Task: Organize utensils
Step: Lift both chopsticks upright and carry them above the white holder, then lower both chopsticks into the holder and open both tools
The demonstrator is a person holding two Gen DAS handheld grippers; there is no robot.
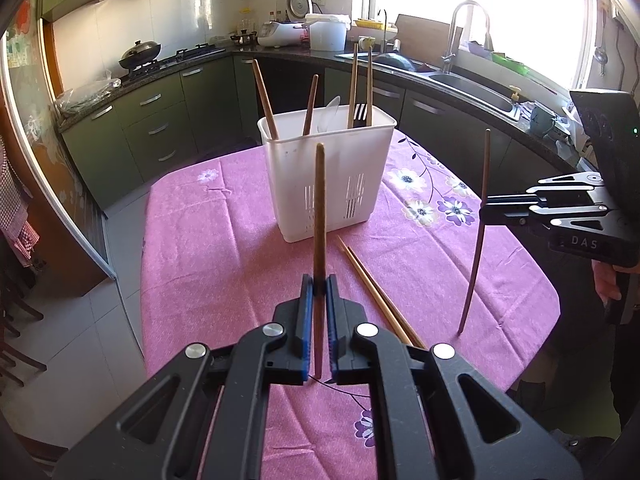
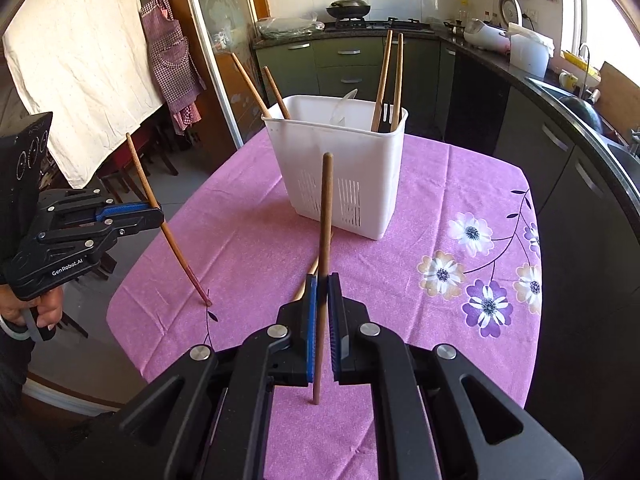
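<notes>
Left wrist view: your left gripper (image 1: 320,280) is clenched on a dark wooden chopstick (image 1: 319,216), which stands nearly upright between the blue pads, its top end rising in front of the white utensil basket (image 1: 320,184). That basket sits on the pink floral tablecloth (image 1: 224,240), toward the table's far side from you. Two light chopsticks (image 1: 372,284) lie flat on the cloth just on the near side of the basket, close together, running from near the basket's foot back toward your left gripper. Inside the basket you have several chopsticks standing: two brown ones lean toward its left end and a lighter pair stands at its right end, with a pale plastic utensil and a black slotted piece between them.

To the right of the basket, your right gripper (image 1: 486,210) grips a second dark chopstick (image 1: 478,240), which is off vertical, its lower tip close to the cloth; whether it touches you cannot tell from here.

In the right wrist view, that right gripper (image 2: 322,284) is closed tight on its chopstick (image 2: 325,220), with the basket (image 2: 360,168) straight beyond it. Your left gripper (image 2: 158,214) shows left of the basket, its chopstick (image 2: 172,240) tilted, the lower tip down at the tablecloth (image 2: 420,200).
</notes>
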